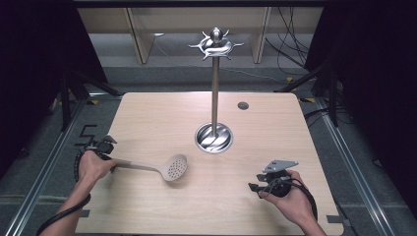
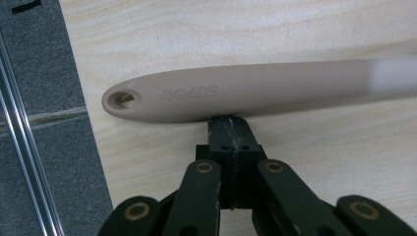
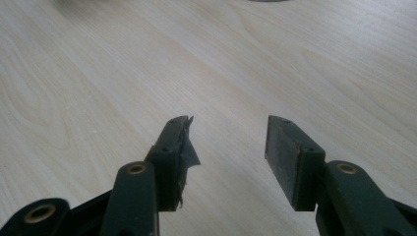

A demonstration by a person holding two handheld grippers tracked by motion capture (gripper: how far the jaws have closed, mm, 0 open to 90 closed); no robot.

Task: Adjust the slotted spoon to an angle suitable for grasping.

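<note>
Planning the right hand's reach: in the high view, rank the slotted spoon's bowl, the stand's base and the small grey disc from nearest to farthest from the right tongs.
1. Slotted spoon's bowl, left of the right tongs.
2. Stand's base, beyond, centre.
3. Small grey disc, far side.

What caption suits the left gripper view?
The left gripper, jaws shut, grips the beige skimmer's handle above the wooden table.

High view overlooks the table (image 1: pixel 147 113); tong cameras skim it close
</note>
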